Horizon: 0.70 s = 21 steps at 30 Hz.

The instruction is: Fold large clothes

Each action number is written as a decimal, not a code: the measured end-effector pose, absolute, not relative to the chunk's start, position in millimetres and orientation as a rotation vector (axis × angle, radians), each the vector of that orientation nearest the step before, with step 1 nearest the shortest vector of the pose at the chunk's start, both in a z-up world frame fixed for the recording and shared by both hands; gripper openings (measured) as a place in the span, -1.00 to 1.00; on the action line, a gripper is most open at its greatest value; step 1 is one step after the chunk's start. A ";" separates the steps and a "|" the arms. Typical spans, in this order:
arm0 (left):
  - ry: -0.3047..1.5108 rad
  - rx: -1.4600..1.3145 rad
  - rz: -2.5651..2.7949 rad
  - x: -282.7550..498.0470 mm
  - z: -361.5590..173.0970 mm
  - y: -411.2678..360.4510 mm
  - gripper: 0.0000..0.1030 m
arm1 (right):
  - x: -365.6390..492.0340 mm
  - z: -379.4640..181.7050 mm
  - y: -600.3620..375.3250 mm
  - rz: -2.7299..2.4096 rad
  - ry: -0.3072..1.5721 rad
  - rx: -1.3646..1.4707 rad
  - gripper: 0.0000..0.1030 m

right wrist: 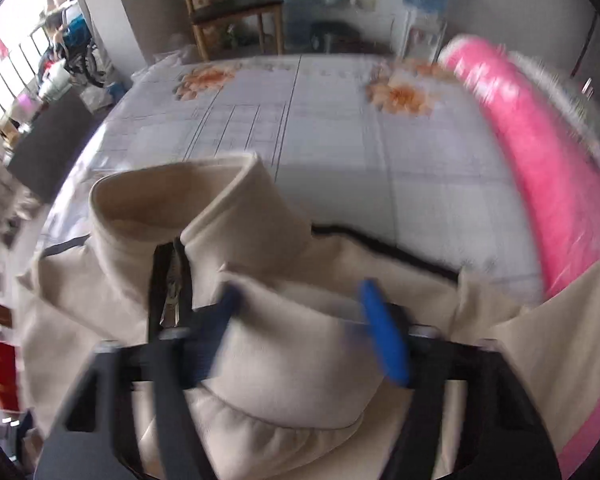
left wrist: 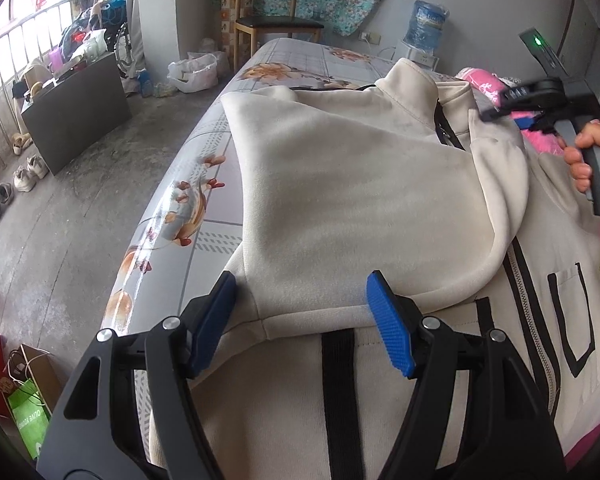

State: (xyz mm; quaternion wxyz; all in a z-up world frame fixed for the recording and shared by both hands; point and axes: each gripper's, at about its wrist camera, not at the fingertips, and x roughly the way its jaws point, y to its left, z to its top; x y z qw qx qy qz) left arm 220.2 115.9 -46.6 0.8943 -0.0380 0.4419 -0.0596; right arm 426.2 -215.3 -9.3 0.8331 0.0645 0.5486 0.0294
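Note:
A cream zip jacket [left wrist: 340, 168] with black trim lies spread on the floral bed sheet [left wrist: 204, 208], one sleeve folded across its chest. My left gripper [left wrist: 304, 320] stands open over the lower edge of that folded part, and its blue pads do not pinch the cloth. In the right wrist view, which is blurred, my right gripper [right wrist: 304, 320] is by the jacket's collar [right wrist: 172, 200]; its fingers stand apart with a fold of cream cloth [right wrist: 296, 360] between them. The left wrist view shows the right gripper [left wrist: 496, 110], held by a hand [left wrist: 592, 148], near the jacket's shoulder.
A pink quilt [right wrist: 540, 160] lies along the bed's right side. Beyond the bed stand a wooden chair [left wrist: 278, 20] and a water dispenser [left wrist: 426, 26]. On the floor to the left are a dark cabinet [left wrist: 76, 108], shoes [left wrist: 24, 176] and paper bags [left wrist: 28, 408].

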 end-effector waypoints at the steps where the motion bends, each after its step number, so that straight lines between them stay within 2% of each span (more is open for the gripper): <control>1: 0.915 -0.084 -0.126 220.2 -46.5 116.8 0.26 | 417.8 -7.0 -217.4 0.090 1.166 0.150 -0.68; 2: 0.915 -0.092 -0.130 220.4 -46.4 117.9 0.26 | 409.2 -2.8 -218.0 0.127 1.167 0.160 -0.84; 3: 0.915 -0.102 -0.134 220.6 -46.2 119.3 0.26 | 391.3 5.0 -218.2 0.170 1.156 0.157 -0.86; 8: 0.913 -0.133 -0.142 221.3 -45.9 122.2 0.25 | 303.8 31.4 -229.5 0.299 1.124 0.150 -0.87; 14: 0.924 -0.143 -0.139 222.8 -44.8 122.6 0.26 | 203.5 6.0 -263.3 0.284 1.208 0.164 -0.86; 16: 0.931 -0.145 -0.132 222.7 -44.1 123.1 0.26 | 185.3 -0.9 -278.8 0.262 1.229 0.227 -0.80; 19: 0.942 -0.144 -0.121 221.3 -42.4 124.9 0.26 | 168.9 -4.6 -310.9 0.199 1.211 0.379 -0.52; 21: 0.947 -0.134 -0.106 218.9 -40.4 126.8 0.26 | 162.5 -2.4 -330.1 0.192 1.160 0.506 -0.20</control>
